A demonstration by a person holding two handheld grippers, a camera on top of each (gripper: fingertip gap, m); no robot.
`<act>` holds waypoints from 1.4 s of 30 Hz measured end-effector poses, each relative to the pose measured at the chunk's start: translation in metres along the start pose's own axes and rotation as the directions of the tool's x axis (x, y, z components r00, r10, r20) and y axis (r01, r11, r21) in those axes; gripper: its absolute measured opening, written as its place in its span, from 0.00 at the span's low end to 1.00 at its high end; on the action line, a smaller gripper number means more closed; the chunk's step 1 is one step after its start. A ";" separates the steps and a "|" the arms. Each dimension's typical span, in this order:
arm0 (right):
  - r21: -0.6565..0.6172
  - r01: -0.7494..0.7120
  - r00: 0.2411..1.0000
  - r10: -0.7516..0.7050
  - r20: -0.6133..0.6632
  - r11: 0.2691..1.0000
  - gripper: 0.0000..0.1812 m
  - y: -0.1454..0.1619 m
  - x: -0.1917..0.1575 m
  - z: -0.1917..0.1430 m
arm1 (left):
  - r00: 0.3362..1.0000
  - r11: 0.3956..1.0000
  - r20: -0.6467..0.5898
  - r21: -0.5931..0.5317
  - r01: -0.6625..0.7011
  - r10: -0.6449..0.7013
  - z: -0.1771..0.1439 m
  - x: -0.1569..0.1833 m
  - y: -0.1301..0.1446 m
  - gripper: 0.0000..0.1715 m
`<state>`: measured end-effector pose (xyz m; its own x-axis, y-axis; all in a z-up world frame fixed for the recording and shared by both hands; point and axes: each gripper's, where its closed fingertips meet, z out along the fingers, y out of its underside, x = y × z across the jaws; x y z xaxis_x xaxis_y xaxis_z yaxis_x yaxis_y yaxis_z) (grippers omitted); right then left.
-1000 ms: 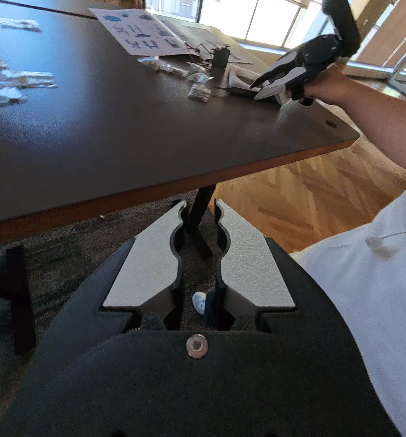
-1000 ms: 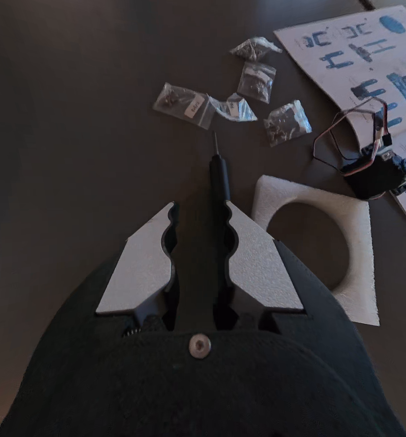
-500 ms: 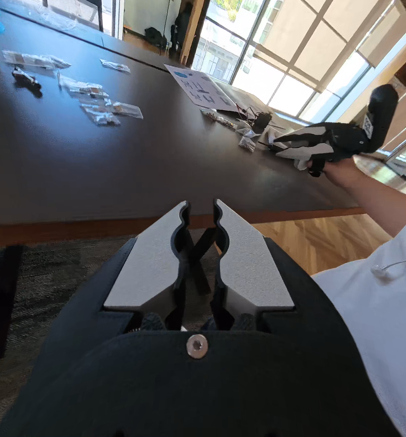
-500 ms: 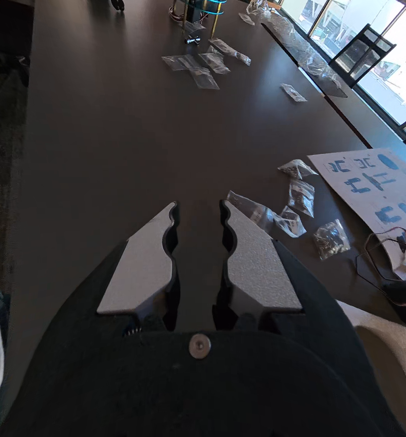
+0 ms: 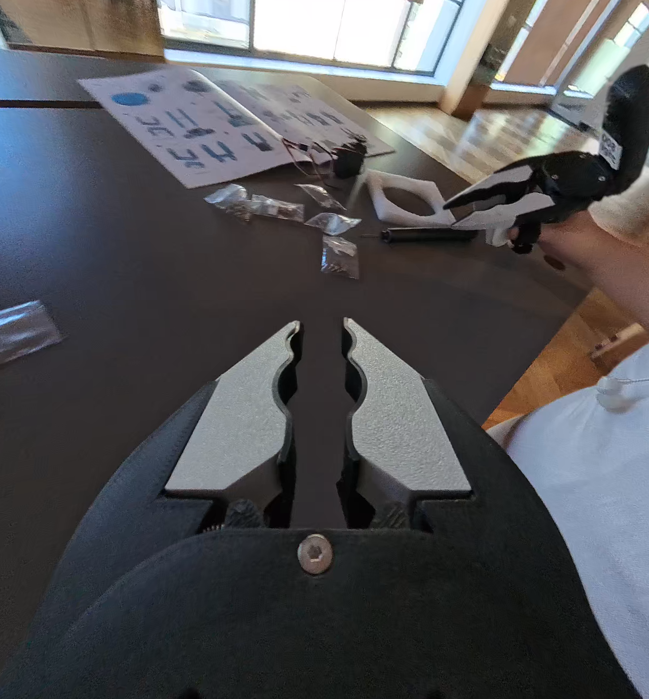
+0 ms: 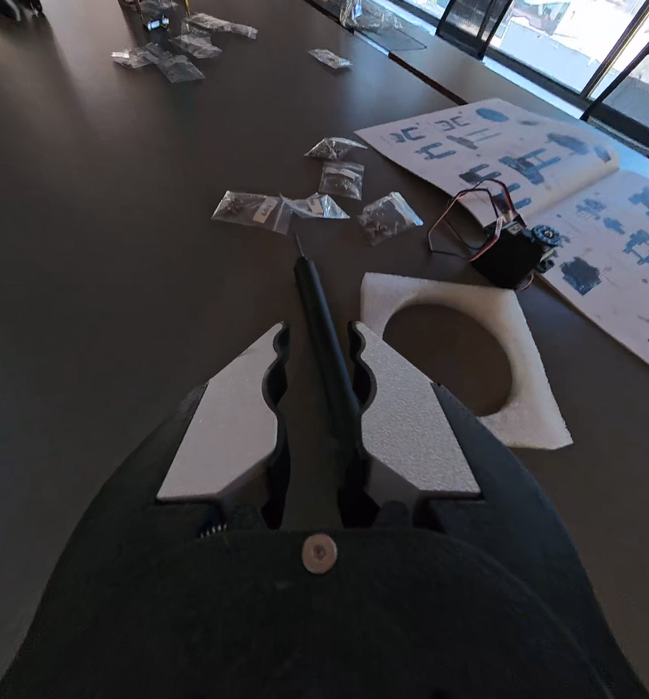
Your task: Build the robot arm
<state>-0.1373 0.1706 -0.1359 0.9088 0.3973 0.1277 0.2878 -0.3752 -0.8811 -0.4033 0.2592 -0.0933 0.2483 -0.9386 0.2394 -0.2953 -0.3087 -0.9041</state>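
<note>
A black screwdriver (image 6: 312, 299) lies on the dark table (image 6: 107, 246), tip pointing away. My right gripper (image 6: 317, 328) is open and empty, hovering just above the screwdriver's handle, which shows through the gap between the fingers. In the left wrist view the right gripper (image 5: 449, 216) sits above the screwdriver (image 5: 429, 235), apart from it. My left gripper (image 5: 321, 324) is open and empty over bare table near the front edge, well short of the small plastic bags (image 5: 338, 257).
A white foam square with a round hole (image 6: 519, 397) lies right of the screwdriver. A black servo with wires (image 6: 508, 257) rests on an open printed booklet (image 6: 542, 162). Several parts bags (image 6: 251, 212) lie ahead, more at the far left (image 6: 171, 60). A person's arm (image 5: 618, 272) is at the right. Some 30 cm of space lies between my two pairs of fingers.
My left gripper rose from below the table edge to over the tabletop. My right gripper's view swung up across the table, then came back down over the screwdriver.
</note>
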 end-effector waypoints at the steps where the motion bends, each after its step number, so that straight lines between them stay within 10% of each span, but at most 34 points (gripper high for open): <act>1: -0.014 0.013 1.000 -0.013 -0.002 1.000 0.17 0.005 -0.001 0.000 | 0.999 1.000 -0.031 -0.016 -0.020 0.019 0.009 0.002 -0.001 0.11; 14: -0.177 0.012 0.999 -0.018 -0.035 0.984 0.18 0.040 0.008 -0.009 | 0.931 0.991 -0.346 -0.021 -0.133 0.118 0.077 0.051 -0.020 0.11; 30: -0.155 0.299 0.941 -0.264 0.211 0.941 0.10 0.043 0.011 -0.020 | 0.969 0.986 -0.197 -0.038 -0.162 0.151 0.193 0.127 -0.041 0.13; 42: 0.026 0.872 0.478 -0.862 0.166 0.489 0.09 0.002 0.021 -0.069 | 0.866 0.864 -0.244 -0.155 -0.479 0.436 0.240 0.155 -0.037 0.29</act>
<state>-0.0963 0.1200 -0.1038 0.1365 0.6523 0.7455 0.9252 0.1851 -0.3314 -0.1321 0.1617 -0.1079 -0.1384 -0.9852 -0.1008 -0.5172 0.1587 -0.8410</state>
